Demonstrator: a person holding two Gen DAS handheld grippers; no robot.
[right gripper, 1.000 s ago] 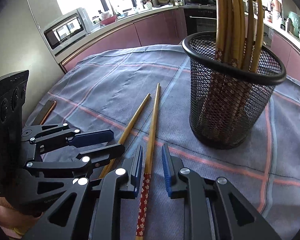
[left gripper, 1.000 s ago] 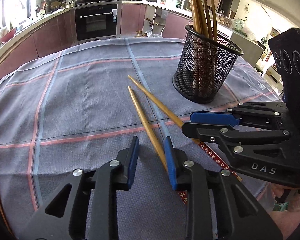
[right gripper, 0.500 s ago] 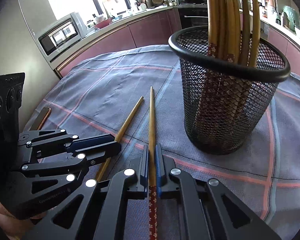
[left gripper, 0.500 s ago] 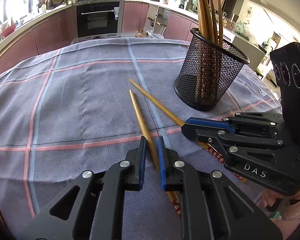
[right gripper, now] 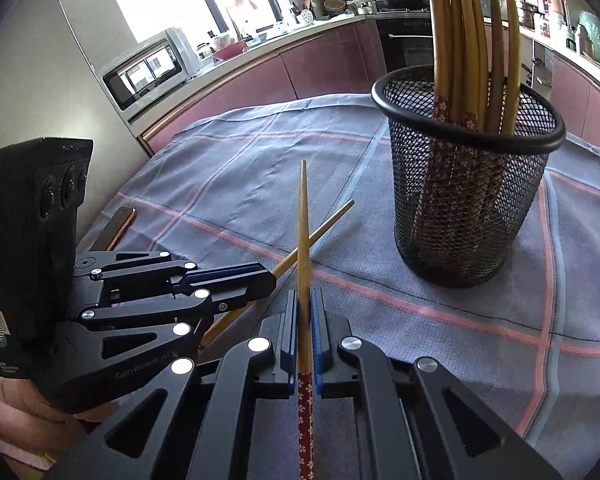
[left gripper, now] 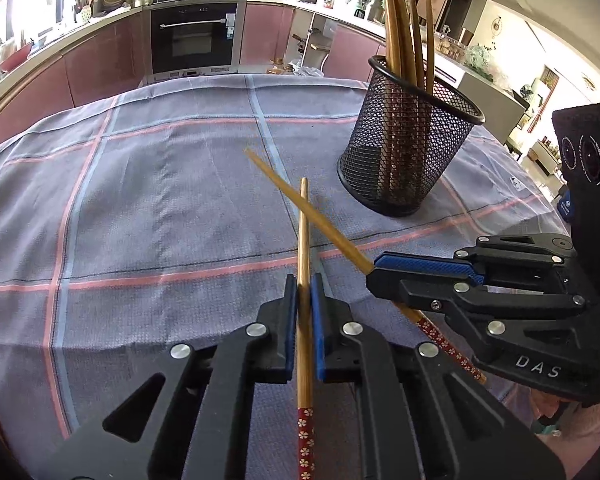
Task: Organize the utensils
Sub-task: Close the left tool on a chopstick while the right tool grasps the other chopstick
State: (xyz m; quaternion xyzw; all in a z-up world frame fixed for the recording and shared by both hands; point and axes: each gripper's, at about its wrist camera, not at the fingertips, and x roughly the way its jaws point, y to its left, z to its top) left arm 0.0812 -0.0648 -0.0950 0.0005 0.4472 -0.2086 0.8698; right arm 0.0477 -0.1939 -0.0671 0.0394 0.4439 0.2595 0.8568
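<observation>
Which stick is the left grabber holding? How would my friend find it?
Find the black mesh cup on the checked tablecloth. Two loose chopsticks cross in front of it. The left hand-held gripper pinches the chopstick pointing straight away; the crossing chopstick slants off left.

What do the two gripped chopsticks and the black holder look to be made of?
Chopsticks: probably bamboo or wood, tan with a smooth, slightly glossy shaft; the red flowered handle ends look painted or lacquered. Holder: likely black-coated metal mesh, see-through lattice under a solid rolled rim.
</observation>
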